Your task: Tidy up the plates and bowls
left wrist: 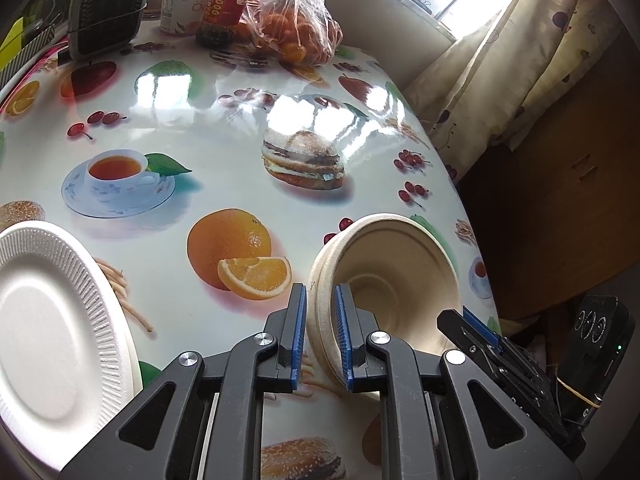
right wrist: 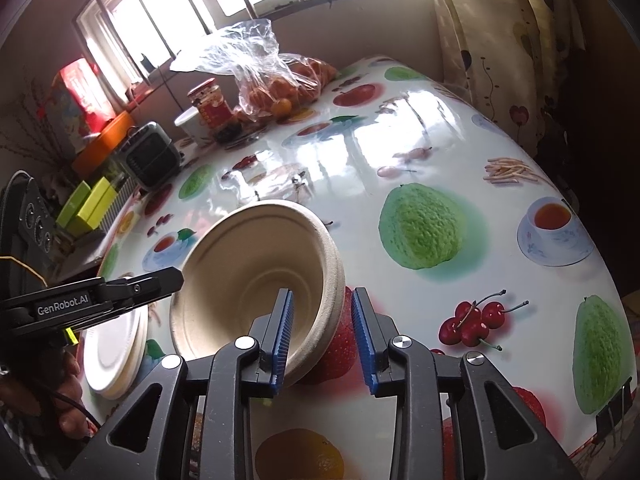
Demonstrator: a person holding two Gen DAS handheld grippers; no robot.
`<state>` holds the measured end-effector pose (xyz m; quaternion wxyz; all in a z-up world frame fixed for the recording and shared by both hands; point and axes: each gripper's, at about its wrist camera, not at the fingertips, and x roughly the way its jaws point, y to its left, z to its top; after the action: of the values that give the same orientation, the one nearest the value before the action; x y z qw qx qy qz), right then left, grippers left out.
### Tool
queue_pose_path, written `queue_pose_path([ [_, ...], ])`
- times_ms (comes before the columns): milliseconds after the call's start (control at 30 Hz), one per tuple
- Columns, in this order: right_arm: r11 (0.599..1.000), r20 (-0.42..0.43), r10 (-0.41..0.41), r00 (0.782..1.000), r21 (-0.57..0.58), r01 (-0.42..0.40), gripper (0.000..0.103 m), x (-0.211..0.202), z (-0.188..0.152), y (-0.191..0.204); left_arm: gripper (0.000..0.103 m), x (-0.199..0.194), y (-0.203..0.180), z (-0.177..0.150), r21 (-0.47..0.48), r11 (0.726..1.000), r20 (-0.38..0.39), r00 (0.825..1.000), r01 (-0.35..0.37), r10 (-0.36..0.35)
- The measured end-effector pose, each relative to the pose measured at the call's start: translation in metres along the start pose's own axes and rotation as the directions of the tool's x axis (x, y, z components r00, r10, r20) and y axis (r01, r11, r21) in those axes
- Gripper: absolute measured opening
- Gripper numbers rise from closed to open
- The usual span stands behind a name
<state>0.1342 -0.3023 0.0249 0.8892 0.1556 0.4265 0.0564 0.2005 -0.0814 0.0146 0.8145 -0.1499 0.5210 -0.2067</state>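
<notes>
Left wrist view: the left gripper (left wrist: 321, 334) straddles the stacked fibre bowls' (left wrist: 394, 276) rim, blue ribbed pads barely apart. Right gripper (right wrist: 322, 334) brackets the opposite rim, released. Ridged foam plates (left wrist: 52, 320) sit lower left.

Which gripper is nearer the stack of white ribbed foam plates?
Left. The left gripper straddles the beige bowls' rim beside the white plates; the right gripper straddles the rim on the bowls' far side.

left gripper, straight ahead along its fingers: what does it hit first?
The bowl. The left gripper already straddles its near rim, one finger inside, one outside. Going on, it would likely push that wall deeper between the jaws; beyond lies the tablecloth.
</notes>
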Motion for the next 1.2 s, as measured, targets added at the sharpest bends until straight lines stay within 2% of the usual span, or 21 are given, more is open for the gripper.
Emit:
queue_pose_path([
  [100, 1.0, 0.0, 0.0, 1.0, 0.0, 0.0, 0.03, 0.0, 0.0, 0.0, 0.026, 0.002, -0.001, -0.001, 0.008, 1.0, 0.001, 1.0, -0.01, 0.01],
  [367, 1.0, 0.0, 0.006, 1.0, 0.012, -0.006, 0.038, 0.0, -0.001, -0.003, 0.036, 0.001, -0.003, -0.003, 0.043, 0.998, 0.019, 0.999, -0.042, 0.041],
  [900, 1.0, 0.01, -0.005, 1.0, 0.018, 0.005, 0.041, -0.004, -0.005, -0.007, 0.037, 0.003, -0.009, -0.011, 0.124, 0.989, 0.035, 0.997, -0.079, 0.075],
  [1200, 1.0, 0.007, 0.012, 1.0, -0.002, -0.012, 0.041, -0.005, -0.009, -0.006, 0.037, 0.002, -0.009, -0.014, 0.136, 0.989, 0.042, 0.998, -0.052, 0.047],
])
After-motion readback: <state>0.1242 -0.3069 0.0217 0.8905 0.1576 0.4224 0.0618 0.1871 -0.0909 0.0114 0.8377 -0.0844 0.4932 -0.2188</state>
